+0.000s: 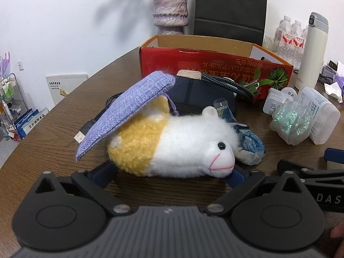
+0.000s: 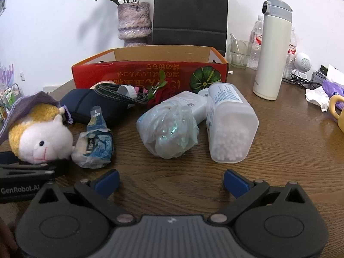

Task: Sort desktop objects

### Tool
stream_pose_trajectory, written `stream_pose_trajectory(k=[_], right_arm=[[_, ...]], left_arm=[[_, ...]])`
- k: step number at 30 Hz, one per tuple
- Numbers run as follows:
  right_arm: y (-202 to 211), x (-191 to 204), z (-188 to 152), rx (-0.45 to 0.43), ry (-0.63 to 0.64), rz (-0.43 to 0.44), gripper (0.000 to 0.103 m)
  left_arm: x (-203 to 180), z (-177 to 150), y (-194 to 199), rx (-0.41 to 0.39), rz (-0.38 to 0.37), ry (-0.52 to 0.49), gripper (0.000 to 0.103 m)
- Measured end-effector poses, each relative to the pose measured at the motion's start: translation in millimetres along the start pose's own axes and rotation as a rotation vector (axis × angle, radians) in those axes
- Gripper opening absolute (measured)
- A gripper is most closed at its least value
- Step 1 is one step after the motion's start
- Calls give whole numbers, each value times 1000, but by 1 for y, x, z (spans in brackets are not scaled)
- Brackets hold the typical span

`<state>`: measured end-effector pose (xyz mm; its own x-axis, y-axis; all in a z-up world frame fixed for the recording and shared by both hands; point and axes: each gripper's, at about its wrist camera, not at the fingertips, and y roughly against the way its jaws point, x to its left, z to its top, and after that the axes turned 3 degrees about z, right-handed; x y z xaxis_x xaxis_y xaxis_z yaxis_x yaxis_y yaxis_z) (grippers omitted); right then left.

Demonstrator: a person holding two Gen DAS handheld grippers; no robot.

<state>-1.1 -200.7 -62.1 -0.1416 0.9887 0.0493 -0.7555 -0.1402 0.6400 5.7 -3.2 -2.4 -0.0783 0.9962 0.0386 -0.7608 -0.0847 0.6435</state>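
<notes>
The left gripper straddles the plush toy, jaws wide, likely to lift it toward the far red box. The right gripper hovers spread and empty, near the plastic-wrapped bundle.

I'm facing a plain white wall, evenly lit, a soft plant shadow falling across it. Under me runs a dark wood-grain tabletop with a curved left edge. A black chair back stands behind its far edge. Off the left edge, a wire rack stands by the wall.
</notes>
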Motion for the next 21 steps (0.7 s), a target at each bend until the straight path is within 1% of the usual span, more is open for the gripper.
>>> stream_pose_trajectory(k=[6, 21], right_arm=[[-2, 1, 1, -2, 2, 0, 103], [-1, 2, 0, -2, 8, 0, 103]], left_arm=[[-1, 0, 0, 1, 11, 5, 103], [-1, -1, 1, 0, 10, 8, 103]])
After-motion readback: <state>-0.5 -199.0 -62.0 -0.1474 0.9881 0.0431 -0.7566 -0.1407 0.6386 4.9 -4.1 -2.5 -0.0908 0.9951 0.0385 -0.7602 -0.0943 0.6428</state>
